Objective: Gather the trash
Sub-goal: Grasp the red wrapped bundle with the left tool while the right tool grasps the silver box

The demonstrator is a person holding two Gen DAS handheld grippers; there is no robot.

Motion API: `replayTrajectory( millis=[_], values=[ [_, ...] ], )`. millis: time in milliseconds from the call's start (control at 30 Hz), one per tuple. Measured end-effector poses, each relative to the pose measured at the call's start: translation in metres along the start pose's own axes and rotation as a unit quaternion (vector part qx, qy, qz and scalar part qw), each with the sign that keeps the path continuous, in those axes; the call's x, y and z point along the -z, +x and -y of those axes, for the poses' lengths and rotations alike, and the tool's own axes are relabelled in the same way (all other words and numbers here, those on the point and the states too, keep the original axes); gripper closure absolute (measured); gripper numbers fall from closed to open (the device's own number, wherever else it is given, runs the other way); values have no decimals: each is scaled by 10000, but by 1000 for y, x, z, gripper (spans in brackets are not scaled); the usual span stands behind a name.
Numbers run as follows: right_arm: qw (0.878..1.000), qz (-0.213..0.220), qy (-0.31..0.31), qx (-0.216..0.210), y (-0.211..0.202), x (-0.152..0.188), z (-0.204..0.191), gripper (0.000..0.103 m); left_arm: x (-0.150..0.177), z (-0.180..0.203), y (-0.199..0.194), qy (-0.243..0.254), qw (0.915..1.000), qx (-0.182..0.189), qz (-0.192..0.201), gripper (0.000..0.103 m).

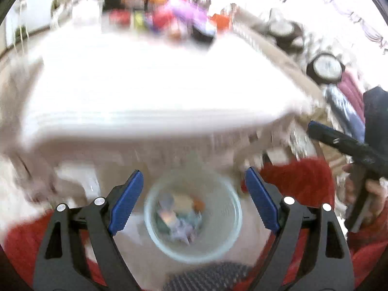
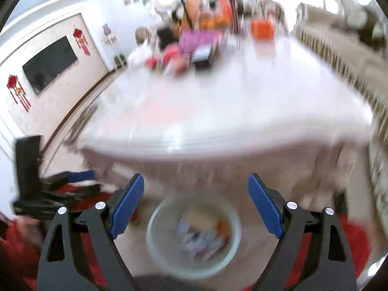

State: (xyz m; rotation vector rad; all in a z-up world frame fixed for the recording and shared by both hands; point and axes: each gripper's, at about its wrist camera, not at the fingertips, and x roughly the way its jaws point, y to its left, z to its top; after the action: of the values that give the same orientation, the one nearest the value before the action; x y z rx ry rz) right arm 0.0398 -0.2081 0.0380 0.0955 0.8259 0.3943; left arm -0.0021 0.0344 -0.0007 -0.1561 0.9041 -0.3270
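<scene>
Left claw point(image 1: 194, 191): released, jaws wide apart, grasping nothing.
Right claw point(image 2: 195, 200): released, likewise spread and grasping nothing.
Bin point(image 1: 192, 214): pale round basket on the floor, below the near edge of the surface point(image 1: 155, 84); sits at 6 o'clock in both wrist views, between the fingers but well below them.
Trash point(image 1: 179, 215): scraps lie inside the bin.
Why: both claws point down over the bin, probably for dropping.
Clutter point(image 2: 191, 46): blurred, at 12 o'clock on the surface.
</scene>
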Motion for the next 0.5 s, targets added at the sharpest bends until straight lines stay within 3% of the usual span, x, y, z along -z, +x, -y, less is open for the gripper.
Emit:
replayTrajectory(
  millis=[100,200,300,367,500],
  values=[
    [9984,420,-238,308,16,-49,-2,20,-53,-14,-7,32,9976,-431,536,19],
    [9955,563,-366,662,41,-87,-3,20,-108,-45,4,-229,9928,-680,959,19],
    [9919,608,-545,978,78,-125,-2,20,-167,-92,36,-739,9837,-1357,919,19],
    [9918,518,-548,1031,107,-150,-1,20,-205,-120,58,-982,9804,-1484,843,19],
    [9921,306,-496,1111,148,-180,1,20,-254,-144,99,-776,9808,-1714,523,19]
  ],
)
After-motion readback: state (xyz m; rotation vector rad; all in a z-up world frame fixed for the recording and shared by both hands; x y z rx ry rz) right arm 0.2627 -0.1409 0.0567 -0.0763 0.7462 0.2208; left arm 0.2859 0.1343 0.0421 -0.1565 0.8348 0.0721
